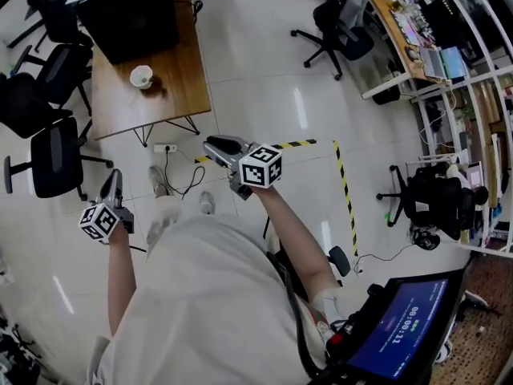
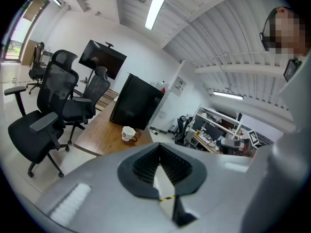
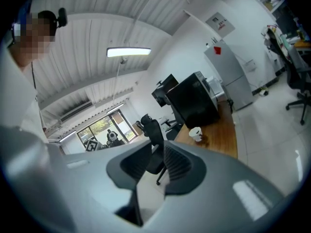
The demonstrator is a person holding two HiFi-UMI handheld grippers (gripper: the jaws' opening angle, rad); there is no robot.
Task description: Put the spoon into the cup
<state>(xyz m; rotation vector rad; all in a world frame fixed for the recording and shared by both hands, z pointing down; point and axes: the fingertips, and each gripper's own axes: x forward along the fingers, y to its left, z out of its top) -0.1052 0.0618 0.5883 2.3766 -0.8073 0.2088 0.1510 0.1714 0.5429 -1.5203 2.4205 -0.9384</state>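
Left tongs (image 1: 111, 184) closed on nothing; right tongs (image 1: 215, 146) parted, empty. Both are well apart from the desk (image 1: 180, 87), where one cup (image 1: 141, 76) stands. One small brown thing lies just beside it, likely the spoon (image 2: 136, 135), too small to confirm. Risk: a pinch that near could tip the cup.

Bright, even overhead light. Ceiling strip lamp (image 2: 158, 6) at 12 o'clock. Glare streaks on floor (image 1: 256, 79). Heavy fisheye warp at edges.
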